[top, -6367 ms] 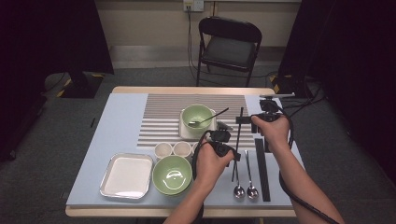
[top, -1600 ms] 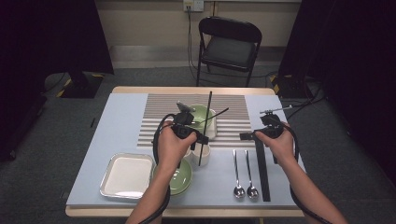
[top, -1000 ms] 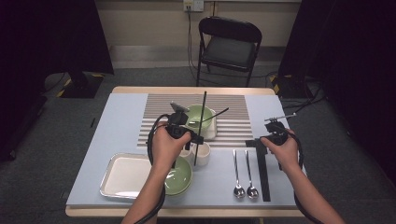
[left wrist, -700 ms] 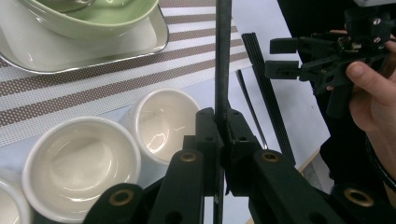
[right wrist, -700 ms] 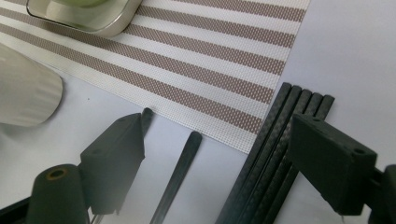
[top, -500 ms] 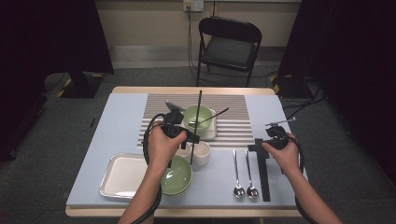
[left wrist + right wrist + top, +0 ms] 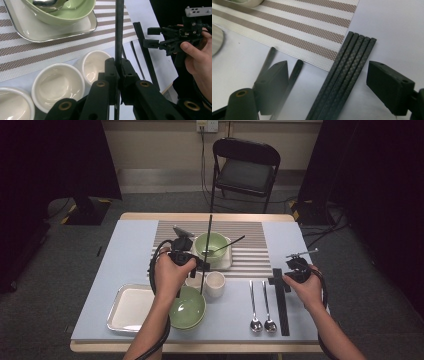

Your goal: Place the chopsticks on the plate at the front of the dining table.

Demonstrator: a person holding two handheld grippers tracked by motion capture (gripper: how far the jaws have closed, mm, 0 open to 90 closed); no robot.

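Overhead, left tongs (image 7: 200, 265) clamp 1 upright chopstick (image 7: 206, 251), right tongs (image 7: 329, 95) open over 4 chopsticks (image 7: 342, 75) close-up.

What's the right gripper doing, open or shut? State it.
Open. The right gripper has its fingers spread apart above the bundle of black chopsticks, touching none of them.

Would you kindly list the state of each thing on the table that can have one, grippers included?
Left gripper: shut on a black chopstick, held upright.
Right gripper: open, above the chopstick bundle.
Chopstick bundle: lying flat on the table.
Far green bowl: upright on a tray, spoon inside.
Near green bowl: upright, empty.
White cups: upright, empty.
Two spoons: lying flat, side by side.
Near tray: empty.
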